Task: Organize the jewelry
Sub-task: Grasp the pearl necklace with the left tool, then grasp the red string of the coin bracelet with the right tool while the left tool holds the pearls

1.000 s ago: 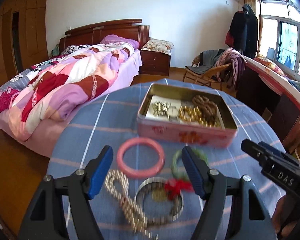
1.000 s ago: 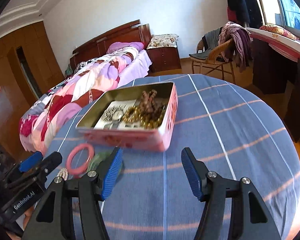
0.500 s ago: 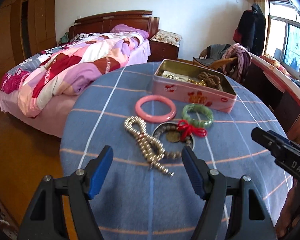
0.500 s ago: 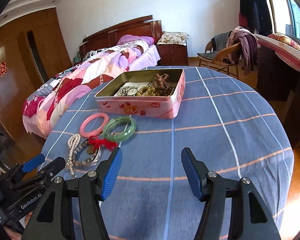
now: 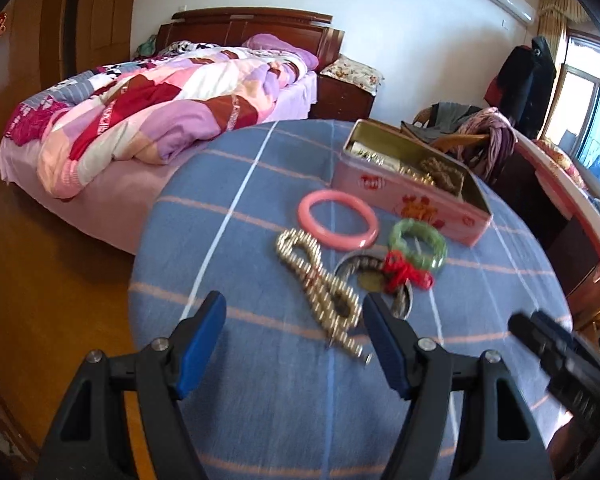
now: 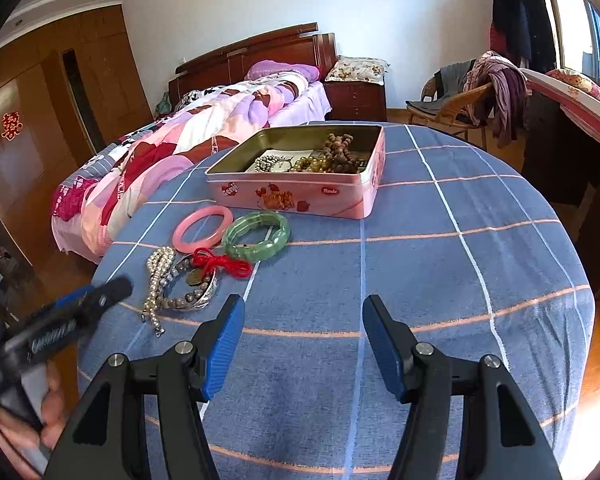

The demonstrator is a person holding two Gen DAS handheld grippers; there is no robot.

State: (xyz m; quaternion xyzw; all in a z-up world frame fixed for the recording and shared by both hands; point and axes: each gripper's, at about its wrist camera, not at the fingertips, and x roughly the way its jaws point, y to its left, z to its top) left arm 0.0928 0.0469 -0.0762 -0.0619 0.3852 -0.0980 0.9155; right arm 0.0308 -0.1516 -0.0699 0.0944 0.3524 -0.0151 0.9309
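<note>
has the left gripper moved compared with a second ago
Yes. The left gripper has pulled back from the pink tin: a second ago its fingers flanked the pink bangle; now they sit nearer, at the pearl strand's end.

tin (image 6: 300, 196): small red oval label, unreadable | left claw (image 6: 56, 334): white lettering, blurred

- Bare blue checked tablecloth (image 6: 440, 280) lies open from 12 to 3 o'clock.
- Pink tin (image 6: 300, 194) and bangles block 11 o'clock.
</note>
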